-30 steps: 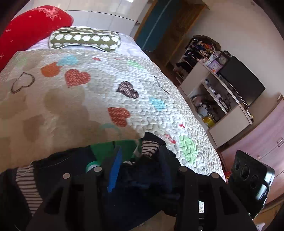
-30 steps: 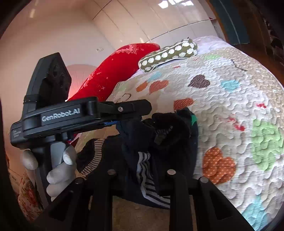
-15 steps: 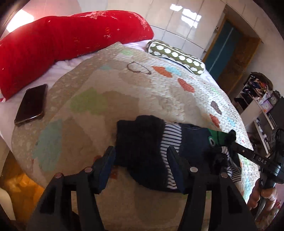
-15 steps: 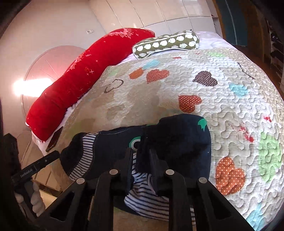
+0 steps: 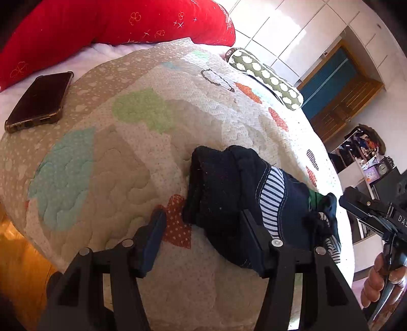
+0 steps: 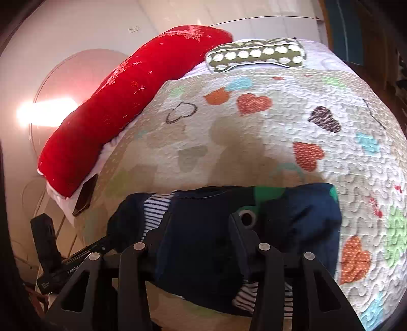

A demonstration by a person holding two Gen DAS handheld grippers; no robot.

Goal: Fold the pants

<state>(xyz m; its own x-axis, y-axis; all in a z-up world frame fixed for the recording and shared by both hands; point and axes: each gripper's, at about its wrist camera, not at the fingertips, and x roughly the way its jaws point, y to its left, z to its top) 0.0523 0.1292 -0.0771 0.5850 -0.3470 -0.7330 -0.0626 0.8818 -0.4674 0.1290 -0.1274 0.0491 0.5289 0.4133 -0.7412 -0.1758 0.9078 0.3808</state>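
Folded pants (image 6: pixel 292 219) lie lengthwise across the bed (image 6: pixel 279 132); right tongs (image 6: pixel 201 229) opening over them, left tongs (image 5: pixel 201 229) released.

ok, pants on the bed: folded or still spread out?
Folded. The pants lie on the quilt as a compact doubled bundle, with layers stacked at the end.

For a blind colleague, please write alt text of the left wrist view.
The open left gripper hovers over one end of dark navy pants with a striped panel, folded on a heart-patterned quilt. A phone lies far left by a red pillow; the right gripper shows at the right edge.
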